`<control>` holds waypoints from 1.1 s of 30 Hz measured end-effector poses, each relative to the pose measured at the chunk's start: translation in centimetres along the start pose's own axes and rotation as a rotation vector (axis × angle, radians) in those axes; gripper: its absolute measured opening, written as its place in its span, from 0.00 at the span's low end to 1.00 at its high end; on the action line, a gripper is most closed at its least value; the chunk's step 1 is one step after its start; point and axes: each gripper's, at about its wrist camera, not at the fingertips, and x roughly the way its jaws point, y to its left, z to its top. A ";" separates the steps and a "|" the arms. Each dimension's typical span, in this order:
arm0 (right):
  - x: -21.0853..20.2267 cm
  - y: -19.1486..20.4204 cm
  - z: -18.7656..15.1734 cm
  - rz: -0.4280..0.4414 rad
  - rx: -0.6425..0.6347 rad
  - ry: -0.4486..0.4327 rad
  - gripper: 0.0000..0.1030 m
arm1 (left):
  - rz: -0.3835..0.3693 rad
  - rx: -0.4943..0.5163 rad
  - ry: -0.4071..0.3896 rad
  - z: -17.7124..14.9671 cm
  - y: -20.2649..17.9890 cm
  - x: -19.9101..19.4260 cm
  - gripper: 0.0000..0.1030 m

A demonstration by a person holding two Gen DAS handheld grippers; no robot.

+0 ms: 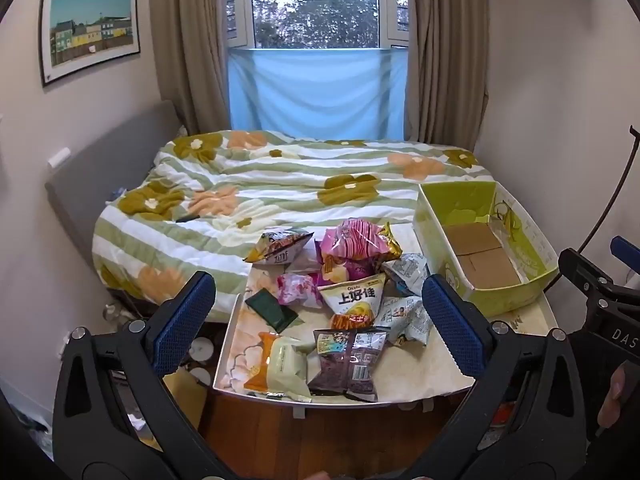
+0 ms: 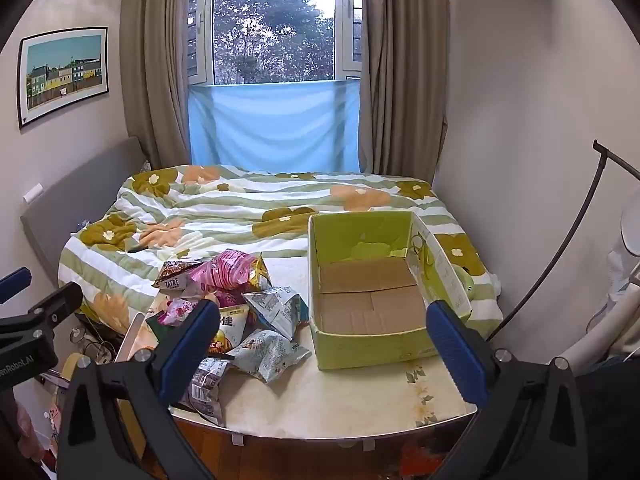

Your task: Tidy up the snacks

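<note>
Snacks point(image 1: 340, 300) heaped on table point(image 1: 420, 376) beside bed point(image 1: 240, 184), seemingly bedroom.

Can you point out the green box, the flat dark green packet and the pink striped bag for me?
Green box point(image 2: 360, 346): right wrist view, its front wall.
Dark green packet point(image 1: 272, 308): left wrist view, its middle.
Pink striped bag point(image 1: 354, 240): left wrist view, its crinkled front.

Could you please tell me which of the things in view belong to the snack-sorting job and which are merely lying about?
For the job: snack packets, green cardboard box, table.

Lying about: floral duvet, framed picture, curtains.
</note>
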 end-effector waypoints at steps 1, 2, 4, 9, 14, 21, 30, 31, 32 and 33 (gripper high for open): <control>0.0 0.0 0.1 0.001 0.000 0.001 1.00 | -0.016 -0.003 -0.004 0.0 0.0 0.0 0.99; 0.1 0.1 0.1 0.000 -0.001 0.000 1.00 | -0.015 -0.003 -0.006 0.0 0.0 0.0 0.99; 0.2 0.1 0.2 -0.004 0.000 -0.001 1.00 | -0.016 -0.002 -0.006 0.0 0.0 0.0 0.99; 0.3 0.4 0.8 -0.005 -0.005 0.005 1.00 | -0.023 -0.011 0.004 0.5 -0.2 0.7 0.99; 0.5 0.4 0.7 -0.002 -0.001 0.003 1.00 | -0.022 -0.014 0.004 0.2 -0.2 1.2 0.99; 0.6 0.4 0.7 -0.001 0.001 0.004 1.00 | -0.025 -0.011 -0.008 0.1 0.6 0.9 0.99; 1.2 0.7 0.7 -0.005 0.004 0.005 1.00 | -0.026 -0.003 -0.005 0.2 0.2 0.9 0.99; 1.3 0.7 0.6 -0.005 0.004 0.005 1.00 | -0.026 -0.002 -0.005 0.2 0.1 0.9 0.99; 1.3 0.6 0.6 -0.004 0.004 0.006 1.00 | -0.025 -0.002 -0.004 0.2 0.0 0.9 0.99; 1.4 0.6 0.6 -0.003 0.004 0.006 1.00 | -0.025 0.000 -0.003 0.3 0.0 1.0 0.99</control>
